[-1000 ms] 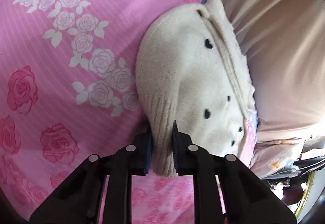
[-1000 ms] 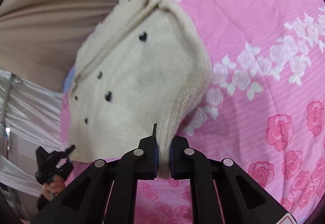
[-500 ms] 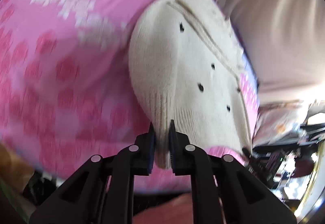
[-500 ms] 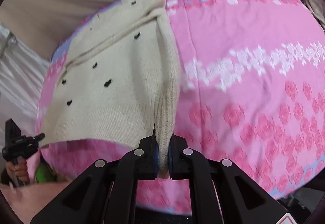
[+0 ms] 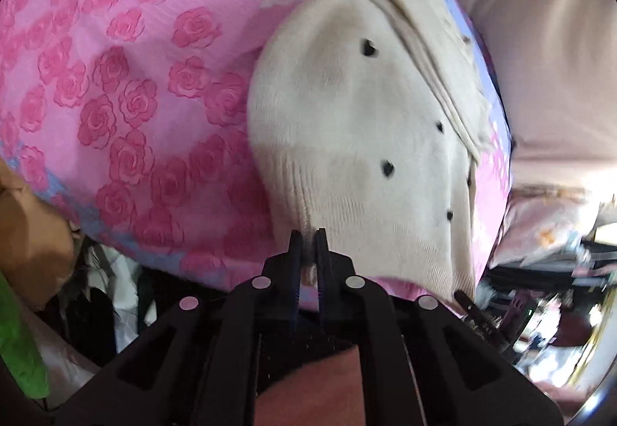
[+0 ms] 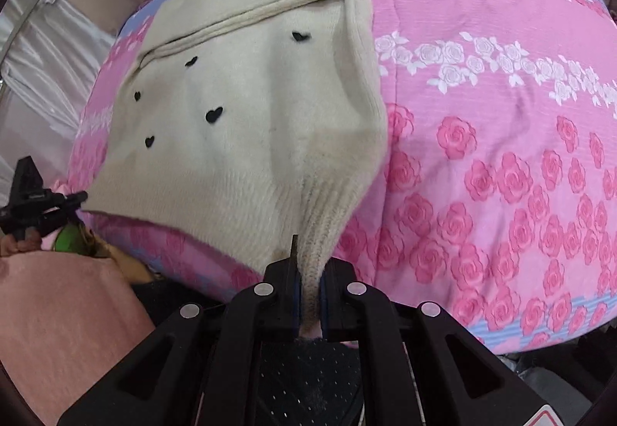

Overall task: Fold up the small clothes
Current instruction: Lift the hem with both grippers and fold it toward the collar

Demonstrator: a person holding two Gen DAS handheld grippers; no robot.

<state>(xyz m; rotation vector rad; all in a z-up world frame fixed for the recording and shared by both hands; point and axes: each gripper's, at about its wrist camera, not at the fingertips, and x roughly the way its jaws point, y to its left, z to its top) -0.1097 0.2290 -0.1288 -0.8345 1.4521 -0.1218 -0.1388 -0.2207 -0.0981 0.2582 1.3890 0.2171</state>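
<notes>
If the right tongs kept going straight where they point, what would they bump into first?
The cream sweater itself: the right tongs are shut on its ribbed hem. Behind it lies the pink rose bedspread, probably next.

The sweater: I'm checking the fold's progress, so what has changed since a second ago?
Both grippers drew the sweater hem back toward the bed's near edge. The left gripper has been closing tighter on it. The right gripper stays clamped; the collar end remains on the bedspread.

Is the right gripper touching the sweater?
Touching. The right wrist view shows the right gripper shut on the sweater, the ribbed hem corner pinched between both fingers with no gap.
</notes>
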